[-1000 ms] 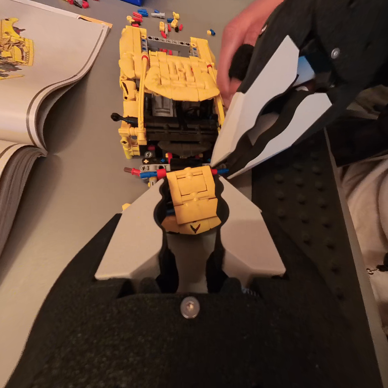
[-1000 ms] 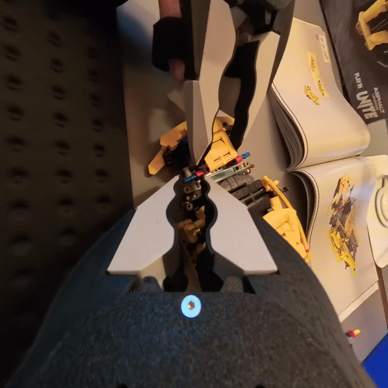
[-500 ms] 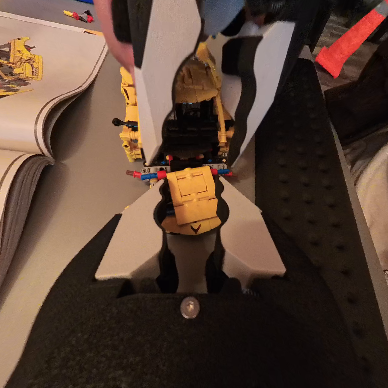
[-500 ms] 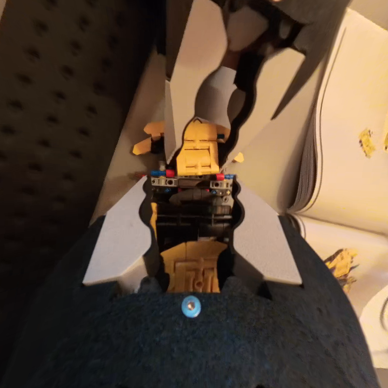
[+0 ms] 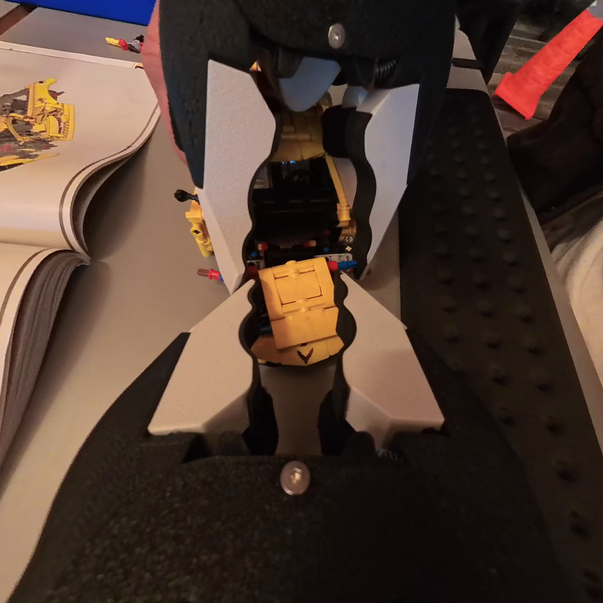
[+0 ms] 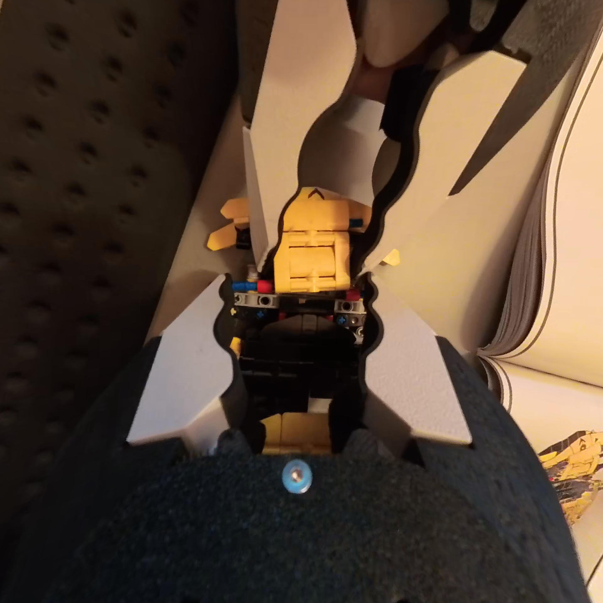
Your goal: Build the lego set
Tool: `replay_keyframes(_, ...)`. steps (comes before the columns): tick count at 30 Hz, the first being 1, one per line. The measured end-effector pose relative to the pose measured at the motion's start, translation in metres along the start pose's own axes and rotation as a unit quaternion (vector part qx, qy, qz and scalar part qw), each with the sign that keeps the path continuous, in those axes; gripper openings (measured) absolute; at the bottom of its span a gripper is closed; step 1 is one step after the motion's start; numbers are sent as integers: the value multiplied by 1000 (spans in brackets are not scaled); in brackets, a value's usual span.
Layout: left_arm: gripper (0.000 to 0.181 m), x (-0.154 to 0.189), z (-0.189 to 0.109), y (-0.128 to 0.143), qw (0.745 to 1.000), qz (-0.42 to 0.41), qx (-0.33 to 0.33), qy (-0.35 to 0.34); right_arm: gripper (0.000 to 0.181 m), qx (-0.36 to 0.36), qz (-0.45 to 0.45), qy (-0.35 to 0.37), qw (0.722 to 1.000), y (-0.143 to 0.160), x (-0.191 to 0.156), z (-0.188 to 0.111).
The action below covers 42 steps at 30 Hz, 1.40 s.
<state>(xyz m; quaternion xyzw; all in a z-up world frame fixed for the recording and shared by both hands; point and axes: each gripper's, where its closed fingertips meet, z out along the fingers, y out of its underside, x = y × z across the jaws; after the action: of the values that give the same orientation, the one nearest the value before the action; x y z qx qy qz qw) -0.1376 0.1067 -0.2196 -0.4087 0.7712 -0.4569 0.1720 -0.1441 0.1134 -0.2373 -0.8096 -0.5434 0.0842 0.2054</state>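
Yellow nose section (image 5: 298,313) clamped in left gripper (image 5: 295,284); black-and-yellow lego body (image 6: 298,355) seemingly gripped by right gripper (image 6: 297,284), manual (image 5: 58,137) at ten o'clock.

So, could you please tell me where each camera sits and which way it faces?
Left wrist view: on the left gripper, looking along its fingers at the small yellow brick nose section it clamps; the right gripper faces it.
Right wrist view: on the right gripper, straddling the black and yellow brick vehicle body; the left gripper faces it.
Shared: both grippers, model, open instruction booklet.
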Motion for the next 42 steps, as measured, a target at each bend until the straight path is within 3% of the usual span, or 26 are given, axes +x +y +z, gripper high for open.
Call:
replay_keyframes(22,44,0,3,-1,999,32,-8,-26,77,8,-9,-6,1000,2,-2,-1)
replay_keyframes(28,44,1,1,-2,999,29,-9,-11,83,15,13,-51,998,0,-5,-5)
replay_keyframes(42,44,-3,3,-3,999,29,-23,-21,80,18,1,-15,1000,3,2,-3)
